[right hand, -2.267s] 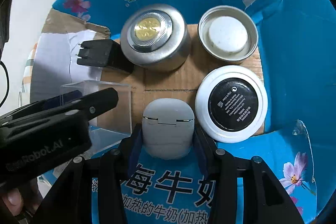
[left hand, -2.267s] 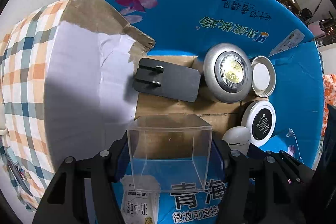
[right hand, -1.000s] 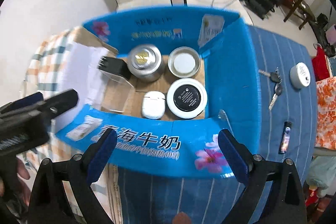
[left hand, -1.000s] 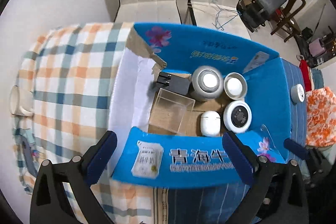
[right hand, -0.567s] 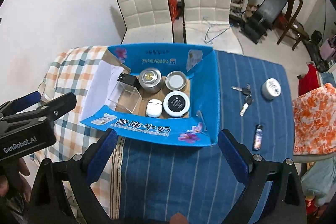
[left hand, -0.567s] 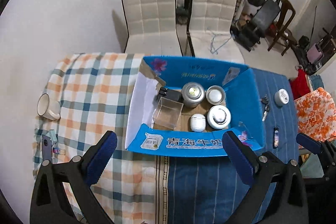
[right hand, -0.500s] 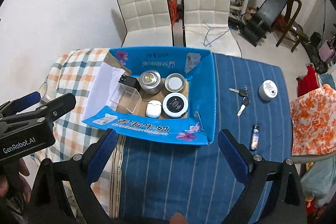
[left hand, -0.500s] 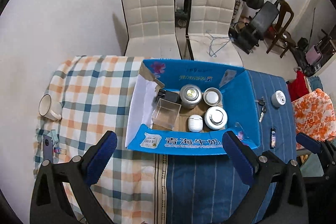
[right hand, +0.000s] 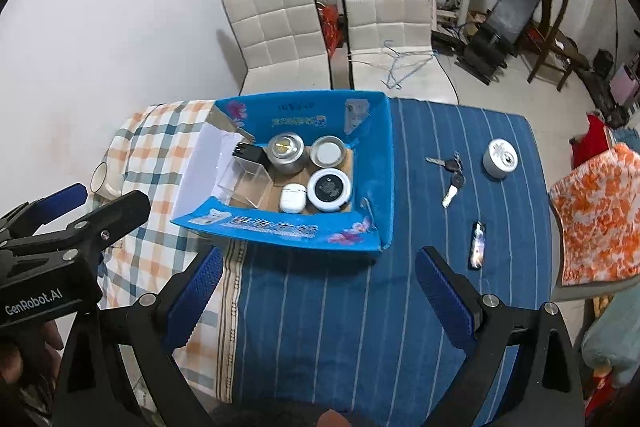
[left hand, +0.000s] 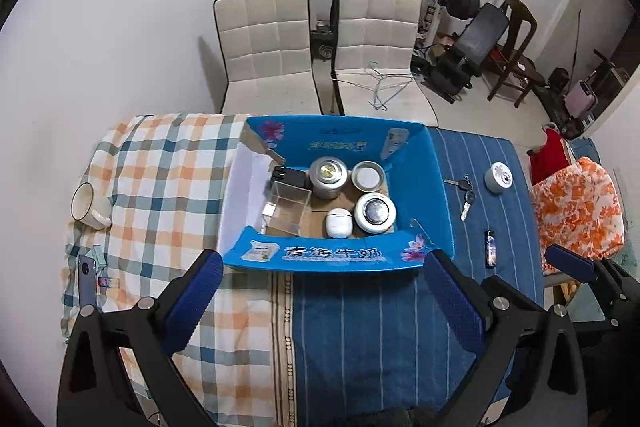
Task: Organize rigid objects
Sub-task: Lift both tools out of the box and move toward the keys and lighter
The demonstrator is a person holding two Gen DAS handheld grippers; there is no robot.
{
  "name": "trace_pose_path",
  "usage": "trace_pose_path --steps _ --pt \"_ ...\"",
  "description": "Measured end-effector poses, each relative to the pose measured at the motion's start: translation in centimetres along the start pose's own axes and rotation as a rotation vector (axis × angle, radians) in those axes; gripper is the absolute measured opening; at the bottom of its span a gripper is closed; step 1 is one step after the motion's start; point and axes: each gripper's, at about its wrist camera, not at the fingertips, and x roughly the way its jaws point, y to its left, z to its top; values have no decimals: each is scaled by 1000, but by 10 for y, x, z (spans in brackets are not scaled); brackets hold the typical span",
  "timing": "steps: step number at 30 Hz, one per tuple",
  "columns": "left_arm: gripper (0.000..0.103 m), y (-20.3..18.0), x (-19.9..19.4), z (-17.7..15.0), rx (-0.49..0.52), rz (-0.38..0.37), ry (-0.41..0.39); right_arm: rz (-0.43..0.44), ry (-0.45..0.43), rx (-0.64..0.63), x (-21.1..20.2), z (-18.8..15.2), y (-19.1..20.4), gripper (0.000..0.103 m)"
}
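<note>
The left hand-held gripper [left hand: 320, 291] hangs high above the surface [left hand: 360, 327] with its blue-padded fingers [left hand: 192, 295] spread wide and nothing between them; the right hand-held gripper [right hand: 316, 287] is likewise released and empty, its own pads far apart at the bottom of its frame. Only the right wrist view shows the left tool from outside, as a black body at the lower left edge with part of a hand [right hand: 24, 351] beneath it; only the left wrist view shows the right tool's blue tip, at the lower right. Beyond the fingers, in the middle of both frames, the blue cardboard box [left hand: 332, 255] sits open on the cloth-covered surface. Inside it lie a clear plastic case [left hand: 286, 207] at the left, a black charger [left hand: 289, 175] behind it, a silver tin [left hand: 328, 175], an open round lid [left hand: 368, 176], a white earbud case [left hand: 339, 223] and a white disc with a dark centre [left hand: 375, 213] at the right. On the blue striped cloth right of the box lie keys [right hand: 452, 175], a round white tin [right hand: 499, 154] and a small lighter [right hand: 478, 245], all well apart from the box. A mug [left hand: 86, 205] rests on the checked cloth at the left; in the right wrist view the left tool hides most of it. Two white chairs [left hand: 320, 47] stand behind the surface. The near box flap's print is too small to read.
</note>
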Motion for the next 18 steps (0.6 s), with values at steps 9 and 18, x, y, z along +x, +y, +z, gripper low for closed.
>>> trace_pose_path --steps 9,18 --pt "103 -83 49 9 105 -110 30 -126 10 209 5 -16 -112 99" --pt "103 -192 140 39 258 -89 86 -184 130 463 103 -29 -252 97"
